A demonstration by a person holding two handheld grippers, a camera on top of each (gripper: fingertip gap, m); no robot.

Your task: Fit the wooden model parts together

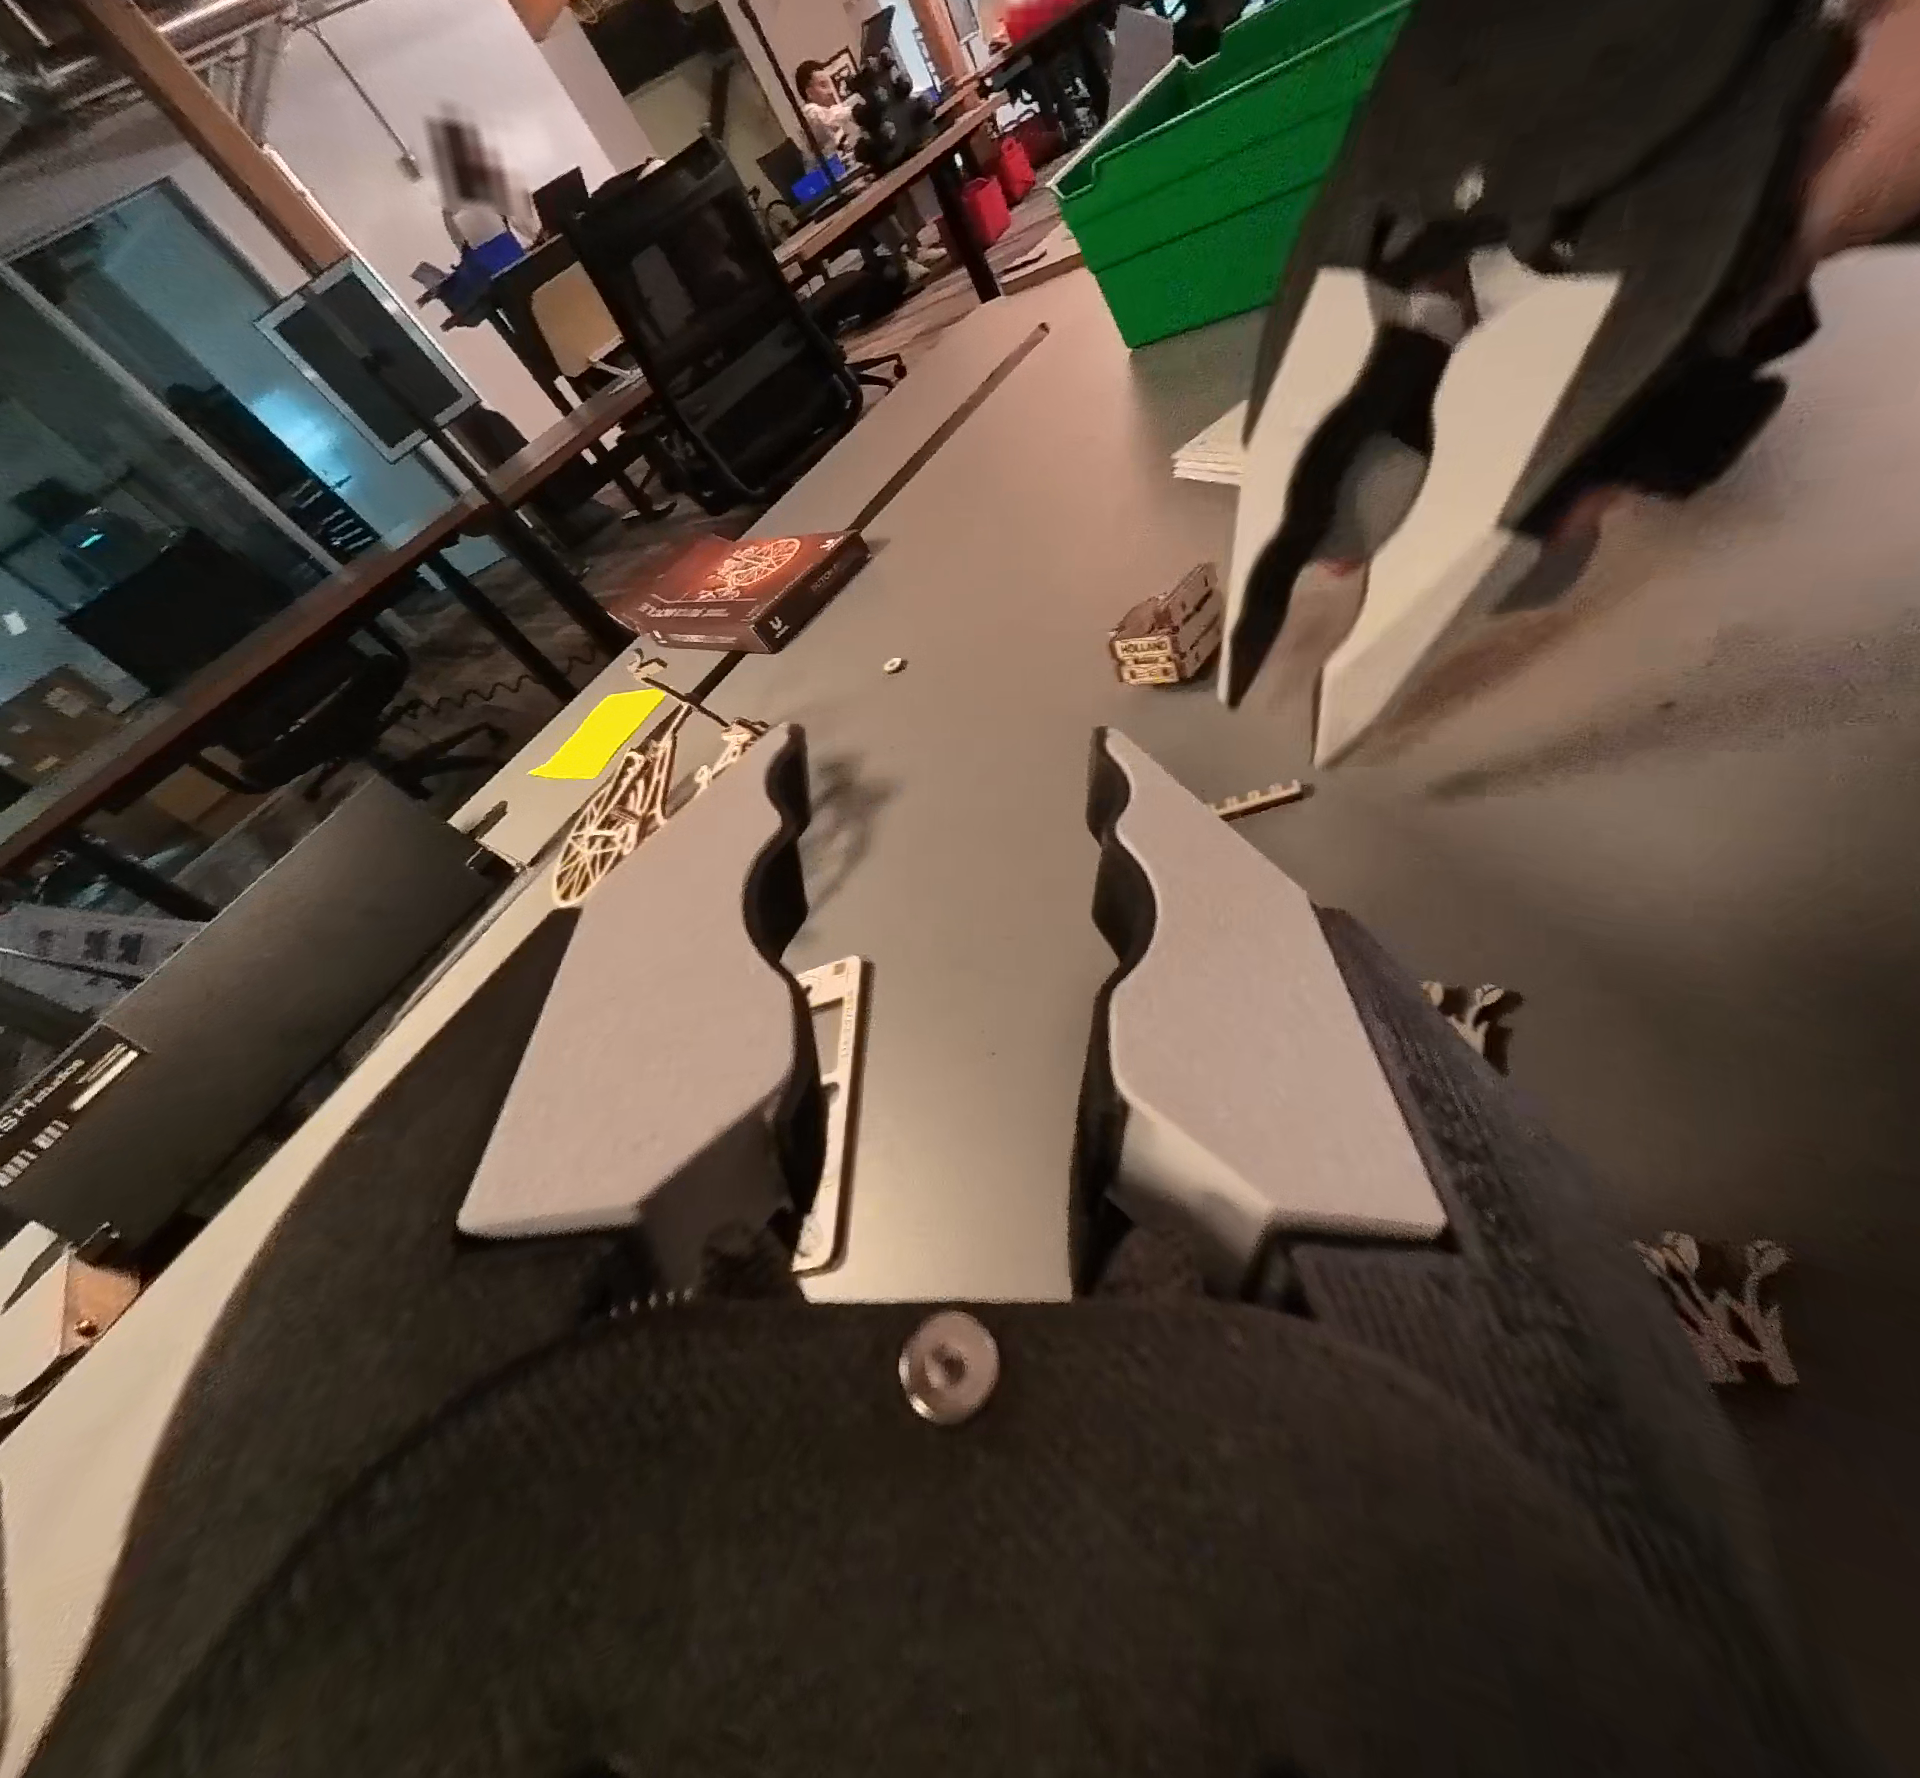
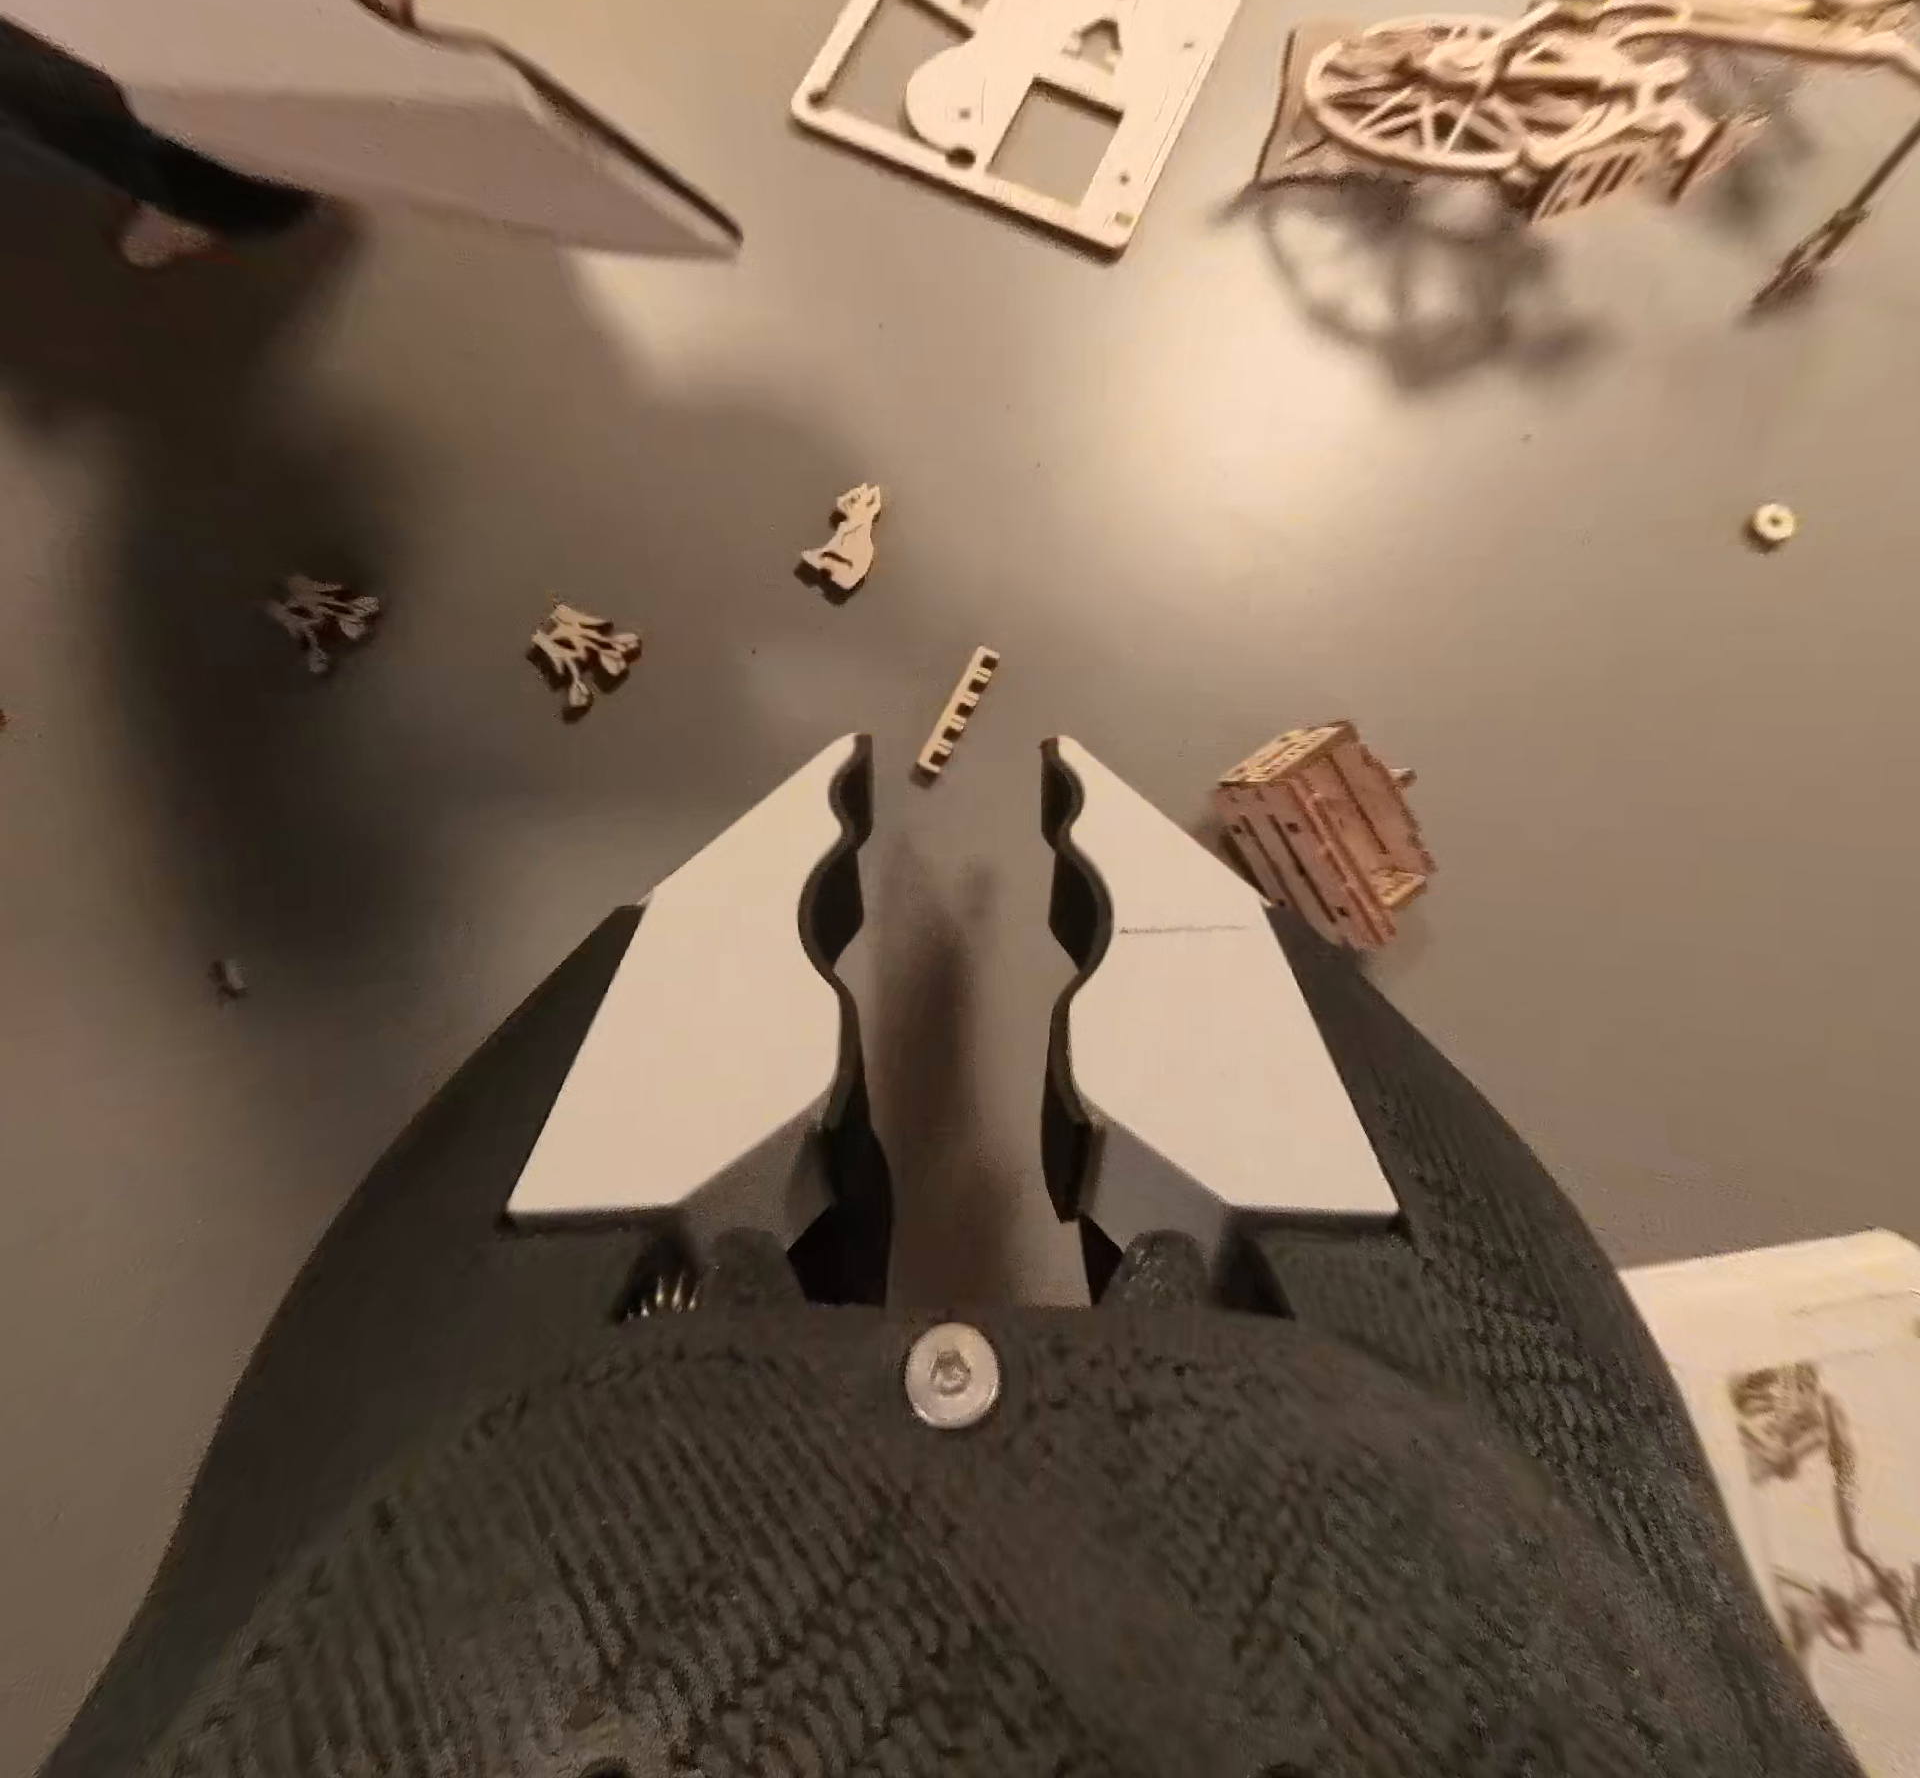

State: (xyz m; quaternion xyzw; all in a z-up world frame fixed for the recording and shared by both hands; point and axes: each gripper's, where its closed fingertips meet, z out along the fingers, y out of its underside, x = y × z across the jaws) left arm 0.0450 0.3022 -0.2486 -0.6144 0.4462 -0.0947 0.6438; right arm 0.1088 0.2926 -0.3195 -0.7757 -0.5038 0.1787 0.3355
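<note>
My right gripper (image 2: 954, 749) is open and empty, hovering over the grey table (image 2: 1351, 502) just short of a small notched wooden strip (image 2: 958, 712). A small wooden crate (image 2: 1330, 843) lies right of its right finger. A wooden bicycle model (image 2: 1558, 87) stands at the far right, beside a punched-out wooden sheet (image 2: 1039, 35). My left gripper (image 1: 943, 741) is open and empty, low over the table, with the wooden sheet (image 1: 836, 1084) under its left finger. In the left wrist view the right gripper (image 1: 1283, 720) hangs at the upper right, near the crate (image 1: 1169, 632) and the strip (image 1: 1259, 798).
Small cut-out wooden pieces (image 2: 582, 653) and a cat-shaped piece (image 2: 847, 544) lie left of the strip, a small ring (image 2: 1772, 523) at right. A printed paper sheet (image 2: 1787, 1437) is at lower right. A dark box (image 1: 748, 590), green bins (image 1: 1236, 170) and a yellow note (image 1: 597, 733) sit farther along the table. The wooden bicycle model (image 2: 1558, 87) is about equally far from each gripper, around 20 cm.
</note>
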